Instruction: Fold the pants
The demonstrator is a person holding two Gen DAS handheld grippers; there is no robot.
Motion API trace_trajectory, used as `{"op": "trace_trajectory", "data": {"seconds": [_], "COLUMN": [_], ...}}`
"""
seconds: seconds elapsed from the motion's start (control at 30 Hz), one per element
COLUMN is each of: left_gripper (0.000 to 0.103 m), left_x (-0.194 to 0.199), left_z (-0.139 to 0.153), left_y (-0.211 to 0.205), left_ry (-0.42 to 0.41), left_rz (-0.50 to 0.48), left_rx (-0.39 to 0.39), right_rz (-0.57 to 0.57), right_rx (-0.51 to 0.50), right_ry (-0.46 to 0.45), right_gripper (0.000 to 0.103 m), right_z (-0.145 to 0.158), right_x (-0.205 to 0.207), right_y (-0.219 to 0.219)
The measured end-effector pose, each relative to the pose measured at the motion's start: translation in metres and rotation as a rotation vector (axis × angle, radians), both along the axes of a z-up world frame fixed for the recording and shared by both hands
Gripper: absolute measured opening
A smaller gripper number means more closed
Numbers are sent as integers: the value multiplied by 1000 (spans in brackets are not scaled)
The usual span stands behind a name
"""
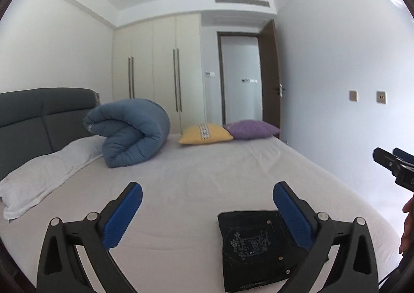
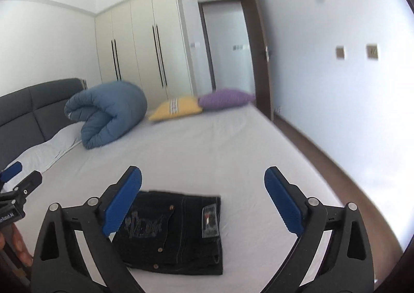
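Observation:
Dark denim pants (image 2: pixel 176 231) lie folded into a compact rectangle on the grey bed sheet (image 2: pixel 207 143), back pocket embroidery and label facing up. In the left wrist view the pants (image 1: pixel 256 246) sit low at the right, partly behind the right finger. My left gripper (image 1: pixel 207 205) is open and empty, held above the sheet to the left of the pants. My right gripper (image 2: pixel 203 189) is open and empty, held above the pants. The left gripper's tip also shows at the right wrist view's left edge (image 2: pixel 18 184).
A rolled blue duvet (image 1: pixel 132 132), a white pillow (image 1: pixel 44 176), a yellow cushion (image 1: pixel 204 134) and a purple cushion (image 1: pixel 249 128) lie at the bed's far side. A grey headboard (image 1: pixel 38 117) stands left. Wardrobe (image 1: pixel 155 70) and open door (image 1: pixel 270 73) are behind.

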State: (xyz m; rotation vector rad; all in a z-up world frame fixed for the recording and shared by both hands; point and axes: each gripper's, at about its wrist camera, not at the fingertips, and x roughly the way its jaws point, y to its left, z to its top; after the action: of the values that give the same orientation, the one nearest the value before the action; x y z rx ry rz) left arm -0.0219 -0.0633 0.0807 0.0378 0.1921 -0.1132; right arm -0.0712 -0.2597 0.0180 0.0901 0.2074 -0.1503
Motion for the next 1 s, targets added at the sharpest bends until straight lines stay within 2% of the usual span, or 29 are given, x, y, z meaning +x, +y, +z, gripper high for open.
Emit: {"op": "trace_trajectory", "data": {"seconds": [0.1, 0.17, 0.2, 0.3, 0.43, 0.53, 0.67, 0.73, 0.83, 1.0], "left_gripper": [103, 103, 103, 103, 103, 103, 103, 103, 103, 103], "left_x": [-45, -63, -68, -73, -83, -82, -76, -72, -52, -32], "left_z": [33, 52, 60, 76, 84, 84, 66, 58, 38, -1], "left_y": [18, 19, 18, 22, 15, 7, -9, -15, -15, -22], "left_ry": [-142, -176, -164, -93, -76, -15, 87, 148, 251, 394], "left_rz": [-15, -54, -40, -24, -61, -84, -145, -134, -94, -72], "left_rx": [-19, 20, 42, 82, 156, 160, 136, 137, 98, 101], "right_rz": [-71, -45, -46, -35, 2, 12, -15, -9, -29, -57], "right_rx": [-137, -186, -186, -136, -152, -117, -59, -8, 80, 112], "right_ry": [-150, -215, -235, -155, -129, -35, 105, 157, 208, 282], "right_gripper": [103, 103, 103, 103, 103, 103, 103, 103, 103, 103], "right_z": [36, 55, 63, 80, 91, 92, 79, 65, 38, 11], "right_x": [-41, -67, -78, -92, -114, -122, -118, -117, -104, -84], "right_y": [21, 31, 34, 36, 41, 45, 47, 49, 43, 38]}}
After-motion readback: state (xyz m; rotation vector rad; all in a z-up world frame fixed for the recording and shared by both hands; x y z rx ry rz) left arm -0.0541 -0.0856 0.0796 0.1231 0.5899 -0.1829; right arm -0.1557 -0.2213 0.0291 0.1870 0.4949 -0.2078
